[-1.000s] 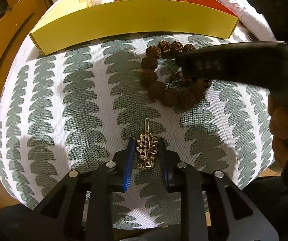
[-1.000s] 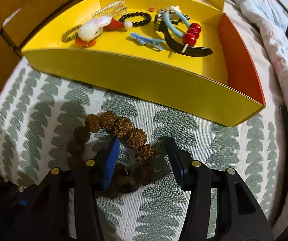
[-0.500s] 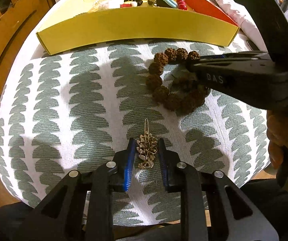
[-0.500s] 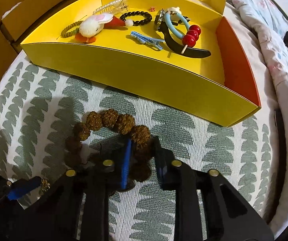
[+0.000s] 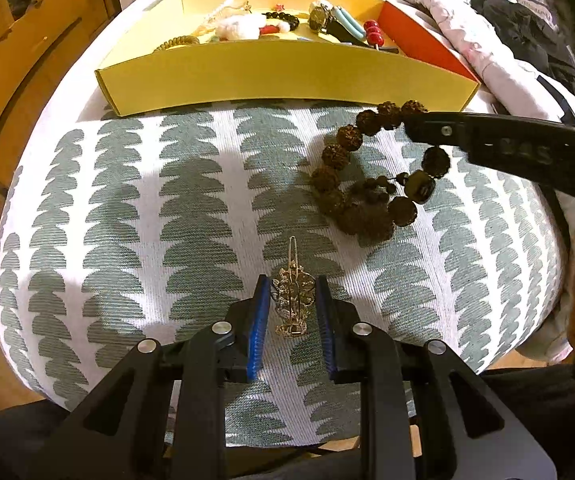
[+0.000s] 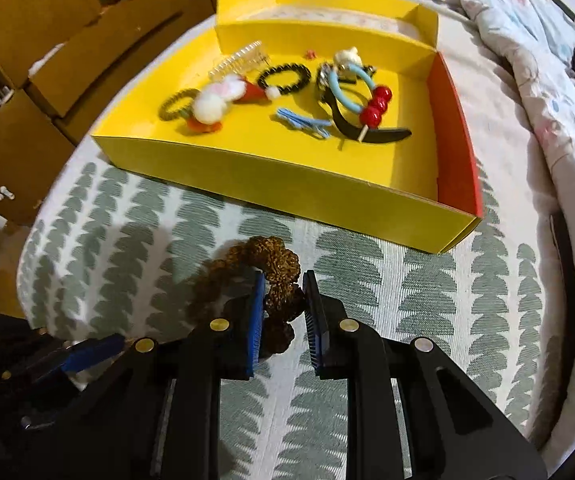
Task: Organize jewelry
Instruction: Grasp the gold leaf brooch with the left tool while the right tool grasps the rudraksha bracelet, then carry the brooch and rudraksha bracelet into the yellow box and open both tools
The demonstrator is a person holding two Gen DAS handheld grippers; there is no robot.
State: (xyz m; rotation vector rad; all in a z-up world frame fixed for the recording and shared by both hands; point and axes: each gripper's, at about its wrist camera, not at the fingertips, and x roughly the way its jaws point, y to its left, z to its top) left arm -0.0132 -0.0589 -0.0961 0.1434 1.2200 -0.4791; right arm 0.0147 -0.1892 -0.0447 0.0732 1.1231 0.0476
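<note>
Now my right gripper (image 6: 284, 312) has its jaws clamped on the brown knobbly bead bracelet (image 5: 361, 178), partly lifted; next, carry to the yellow cardboard tray (image 6: 287, 190). Left gripper (image 5: 292, 312) jaws flank the gold filigree brooch (image 5: 292, 300), contact unclear.

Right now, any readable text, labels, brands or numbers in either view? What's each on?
"DAS", partly blurred and only likely: embossed on the side of the right tool, seen from the left wrist view.
The watch in the yellow tray: dial too small to read.
No other text in either view.
</note>
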